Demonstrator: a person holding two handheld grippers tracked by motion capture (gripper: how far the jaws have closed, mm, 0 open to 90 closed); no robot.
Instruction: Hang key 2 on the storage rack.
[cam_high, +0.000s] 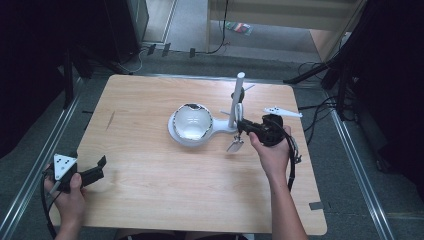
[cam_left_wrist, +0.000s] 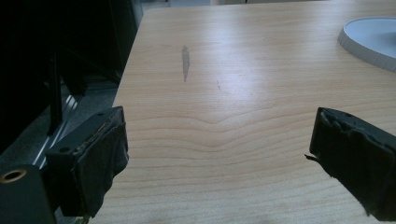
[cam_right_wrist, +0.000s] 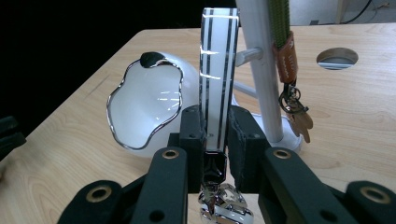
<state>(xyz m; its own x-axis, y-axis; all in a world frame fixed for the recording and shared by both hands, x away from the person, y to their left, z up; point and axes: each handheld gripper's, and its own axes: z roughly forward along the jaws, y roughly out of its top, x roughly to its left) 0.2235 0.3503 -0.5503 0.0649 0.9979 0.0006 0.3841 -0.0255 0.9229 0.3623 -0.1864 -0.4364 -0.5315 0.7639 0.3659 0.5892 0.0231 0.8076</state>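
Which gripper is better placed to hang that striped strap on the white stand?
Right. The right gripper is shut on the striped strap beside the white stand. The left gripper is open at the table's near left corner, far from it.

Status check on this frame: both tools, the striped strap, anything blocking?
Left tool open, idle at table edge. Right tool shut on striped strap, beside white stand post. White bowl close left; green key strap already hanging.
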